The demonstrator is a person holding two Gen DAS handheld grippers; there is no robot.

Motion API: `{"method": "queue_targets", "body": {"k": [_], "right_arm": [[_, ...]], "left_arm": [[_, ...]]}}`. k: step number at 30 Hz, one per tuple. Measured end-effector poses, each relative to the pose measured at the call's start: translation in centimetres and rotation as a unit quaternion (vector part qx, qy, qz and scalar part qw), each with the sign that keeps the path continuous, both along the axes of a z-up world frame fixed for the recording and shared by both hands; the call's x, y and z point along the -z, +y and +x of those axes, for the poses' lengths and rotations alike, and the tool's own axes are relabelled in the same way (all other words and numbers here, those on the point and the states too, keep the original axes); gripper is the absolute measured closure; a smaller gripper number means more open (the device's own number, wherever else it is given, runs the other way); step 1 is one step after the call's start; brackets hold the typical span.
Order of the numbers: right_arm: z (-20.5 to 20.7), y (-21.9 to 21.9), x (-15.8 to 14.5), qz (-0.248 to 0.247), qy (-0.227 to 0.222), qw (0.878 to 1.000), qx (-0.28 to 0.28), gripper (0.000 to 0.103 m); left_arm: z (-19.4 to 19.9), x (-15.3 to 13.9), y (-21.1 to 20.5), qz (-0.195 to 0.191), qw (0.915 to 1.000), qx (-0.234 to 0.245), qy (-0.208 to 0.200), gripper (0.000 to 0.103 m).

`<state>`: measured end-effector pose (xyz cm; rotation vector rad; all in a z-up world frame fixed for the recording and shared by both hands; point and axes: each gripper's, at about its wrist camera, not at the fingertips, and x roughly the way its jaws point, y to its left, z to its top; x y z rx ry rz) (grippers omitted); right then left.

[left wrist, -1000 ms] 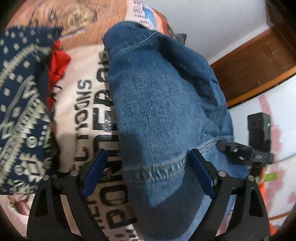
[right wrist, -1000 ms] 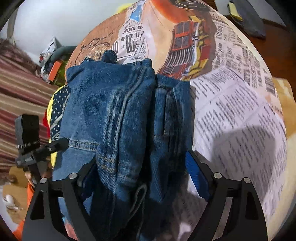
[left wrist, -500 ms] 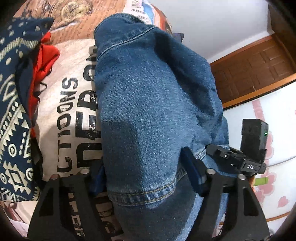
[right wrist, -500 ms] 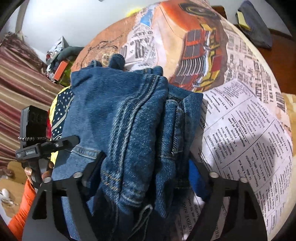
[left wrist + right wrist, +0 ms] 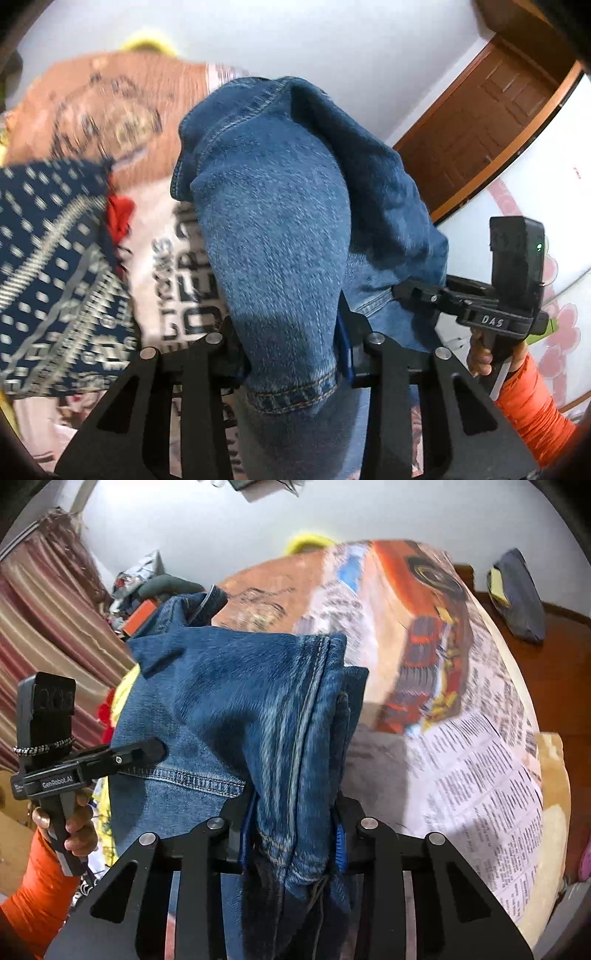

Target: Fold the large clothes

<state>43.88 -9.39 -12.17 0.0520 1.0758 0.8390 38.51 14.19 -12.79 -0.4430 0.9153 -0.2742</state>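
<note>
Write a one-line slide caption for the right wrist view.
Right tongs closing on the bunched blue jeans above a newspaper-print bedspread.

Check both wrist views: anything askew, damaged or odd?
Nothing damaged. The blue denim jeans bunch unevenly, with layered hems crumpled where the right gripper closes on them. The left gripper is closing on one hem. Background blur hides finer detail.

grippers [image 5: 291, 354] closing on jeans [image 5: 280, 229], lifted
</note>
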Motion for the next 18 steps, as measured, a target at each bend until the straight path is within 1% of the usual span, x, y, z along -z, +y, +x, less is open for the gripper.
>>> {"method": "queue_targets", "body": {"k": [4,6,9,13,16,18], "right_arm": [[-0.8,2.8,-2.3,0.017,-0.032,0.999,-0.007,0.073],[-1.1,4.3,-3.5,0.029,-0.044,0.999,-0.013,0.073],[-1.2,6.5,-4.8,0.048,-0.053,0.997,-0.02,0.073],[-1.5,10.0,-6.0,0.063,-0.069,0.995,-0.029,0.073],[-1.3,12.8,-6.0,0.075,-0.062,0.995,-0.035,0.073],[-1.0,14.7,-5.6,0.079,-0.054,0.995,-0.038,0.073]], "left_arm": [[-2.1,-3.2,2.3,0.017,0.9992,-0.014,-0.032,0.068],[-3.5,-4.8,4.3,0.023,0.9984,-0.024,-0.047,0.068],[-4.4,-6.7,6.9,0.03,0.9966,-0.042,-0.065,0.068],[-5.3,-8.2,10.7,0.039,0.9937,-0.067,-0.081,0.068],[-5.9,-8.8,13.4,0.043,0.9918,-0.086,-0.084,0.068],[-6.0,-8.5,15.3,0.044,0.991,-0.098,-0.08,0.068]]}}
